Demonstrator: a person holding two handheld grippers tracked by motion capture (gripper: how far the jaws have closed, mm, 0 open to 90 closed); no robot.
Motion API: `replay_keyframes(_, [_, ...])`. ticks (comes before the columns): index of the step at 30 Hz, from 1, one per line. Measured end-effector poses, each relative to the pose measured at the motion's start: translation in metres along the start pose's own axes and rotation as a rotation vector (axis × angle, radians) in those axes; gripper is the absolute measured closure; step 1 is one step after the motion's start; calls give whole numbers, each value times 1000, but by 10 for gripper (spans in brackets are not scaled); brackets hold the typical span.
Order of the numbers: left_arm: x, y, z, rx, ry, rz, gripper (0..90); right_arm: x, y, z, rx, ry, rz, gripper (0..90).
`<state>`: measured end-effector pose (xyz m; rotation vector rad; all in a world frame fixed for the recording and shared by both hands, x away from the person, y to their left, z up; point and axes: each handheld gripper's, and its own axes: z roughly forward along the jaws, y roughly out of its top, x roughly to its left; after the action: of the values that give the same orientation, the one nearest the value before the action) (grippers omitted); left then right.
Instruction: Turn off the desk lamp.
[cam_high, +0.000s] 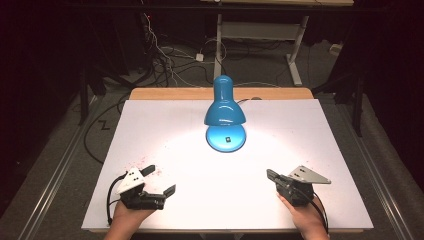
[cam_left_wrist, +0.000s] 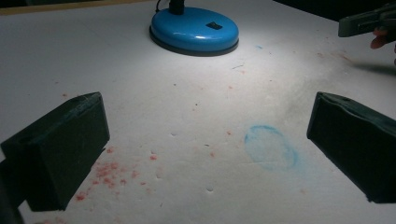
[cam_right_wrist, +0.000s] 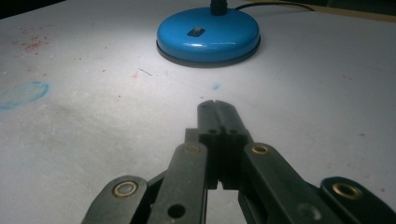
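Observation:
A blue desk lamp (cam_high: 224, 107) stands lit at the back middle of the white table top (cam_high: 165, 125); its round base (cam_left_wrist: 195, 31) (cam_right_wrist: 208, 33) carries a small switch. My left gripper (cam_high: 161, 181) rests near the front left, held by a hand, its jaws wide apart with nothing between them (cam_left_wrist: 205, 154). My right gripper (cam_high: 270, 174) sits near the front right, jaws pressed together and pointing toward the lamp base (cam_right_wrist: 216, 105), holding nothing. The right gripper's tip also appears far off in the left gripper view (cam_left_wrist: 364, 21).
Red specks (cam_left_wrist: 109, 170) and a faint blue ring stain (cam_left_wrist: 271, 147) mark the table top in front of the left gripper. The lamp's cable (cam_right_wrist: 275, 5) runs off the back edge. Behind the table are desk legs and cables on the floor (cam_high: 165, 55).

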<state>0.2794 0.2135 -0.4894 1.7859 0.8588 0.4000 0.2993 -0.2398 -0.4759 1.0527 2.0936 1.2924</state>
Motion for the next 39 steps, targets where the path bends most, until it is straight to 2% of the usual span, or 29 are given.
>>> replay_keyframes(3, [-1,0,1,-3,-4,4,0,4,1,3,5,8,-8,900])
replay_keyframes(6, [-3,-2,3,-27,1,2,0,7,1,4,1,13,1,900])
replay_keyframes(15, [-8,2,9,-4,7,20,0,15,3,11,10,45,-10,900])
replay_keyframes(19, [-7,1,8,-13,-16,7,0,17,4,17,19,58,-18,900])
replay_keyframes(25, [-6,0,6,5,4,26,0,20,9,26,14,68,-26,900])
replay_keyframes(30, [-5,0,4,-1,20,24,0,19,16,40,0,61,-27,900])
replay_keyframes(32, [-5,0,4,0,30,36,0,18,19,46,-1,63,-23,900])
replay_keyframes(39, [-5,0,3,4,24,39,0,14,28,63,13,68,-26,900])
